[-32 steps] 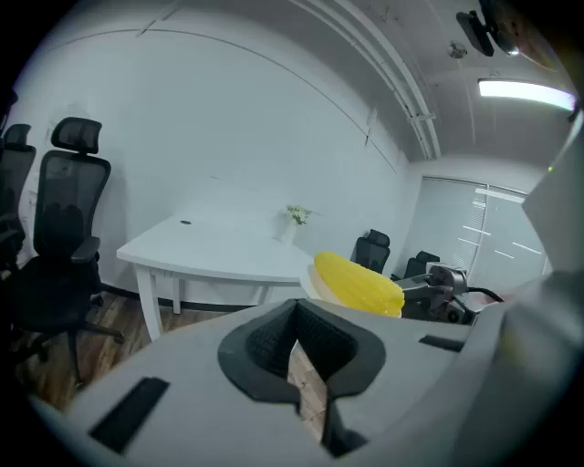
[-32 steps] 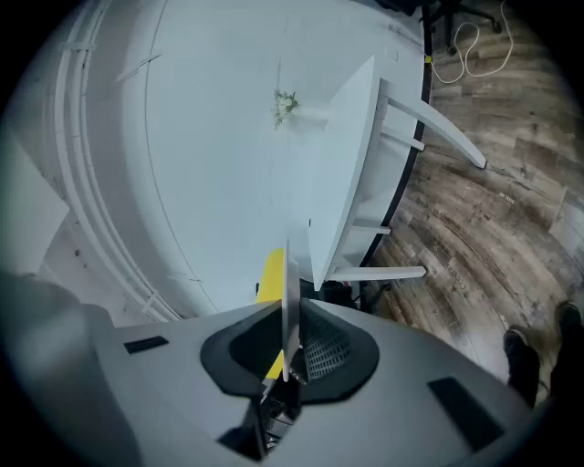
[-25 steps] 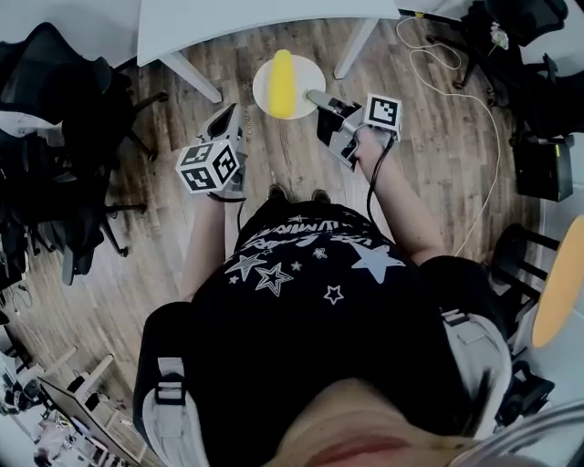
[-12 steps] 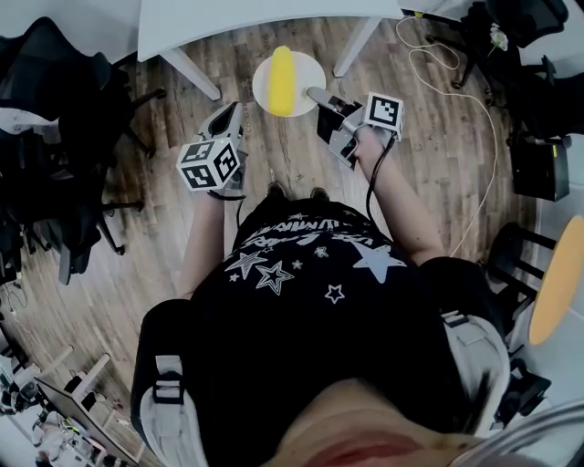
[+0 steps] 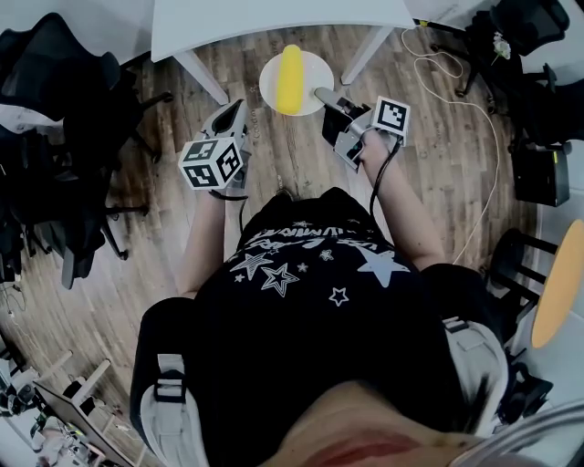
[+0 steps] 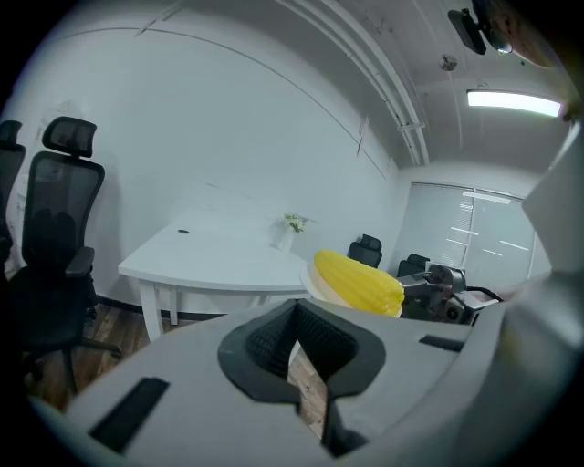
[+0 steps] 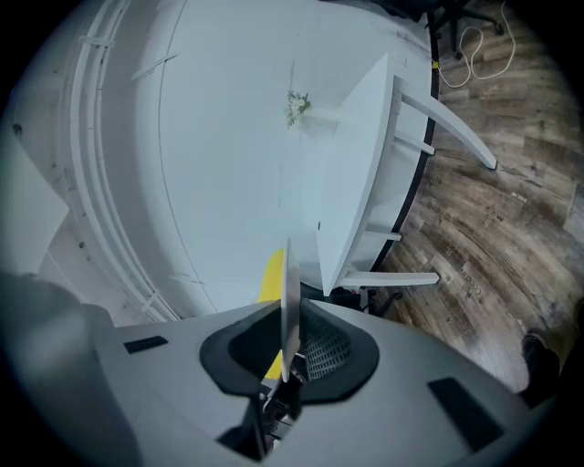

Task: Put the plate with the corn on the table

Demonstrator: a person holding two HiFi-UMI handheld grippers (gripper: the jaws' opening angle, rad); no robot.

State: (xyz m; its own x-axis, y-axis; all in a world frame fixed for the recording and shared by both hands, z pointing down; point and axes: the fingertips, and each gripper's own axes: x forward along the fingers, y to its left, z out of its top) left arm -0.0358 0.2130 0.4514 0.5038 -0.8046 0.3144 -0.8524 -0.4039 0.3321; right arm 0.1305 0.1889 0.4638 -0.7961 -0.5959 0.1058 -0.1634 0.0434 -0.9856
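A yellow corn cob (image 5: pixel 289 78) lies on a round white plate (image 5: pixel 313 66) held in the air in front of the white table (image 5: pixel 274 16). My right gripper (image 5: pixel 321 94) is shut on the plate's near right rim. In the right gripper view the plate (image 7: pixel 289 283) stands edge-on between the pads, with the corn (image 7: pixel 270 272) behind it. My left gripper (image 5: pixel 230 117) hangs left of the plate, apart from it, shut with nothing in it. The left gripper view shows the corn (image 6: pixel 358 281) and the table (image 6: pixel 210 260) beyond its jaws.
Black office chairs (image 5: pixel 55 137) crowd the left side. Table legs (image 5: pixel 203 75) reach the wooden floor either side of the plate. A white cable (image 5: pixel 474 100) lies on the floor to the right, near black gear (image 5: pixel 540 169). A small vase of flowers (image 6: pixel 292 223) stands on the table.
The plate with the corn has moved a little farther forward toward the table, carried by my right gripper. The left gripper has shifted forward alongside it.
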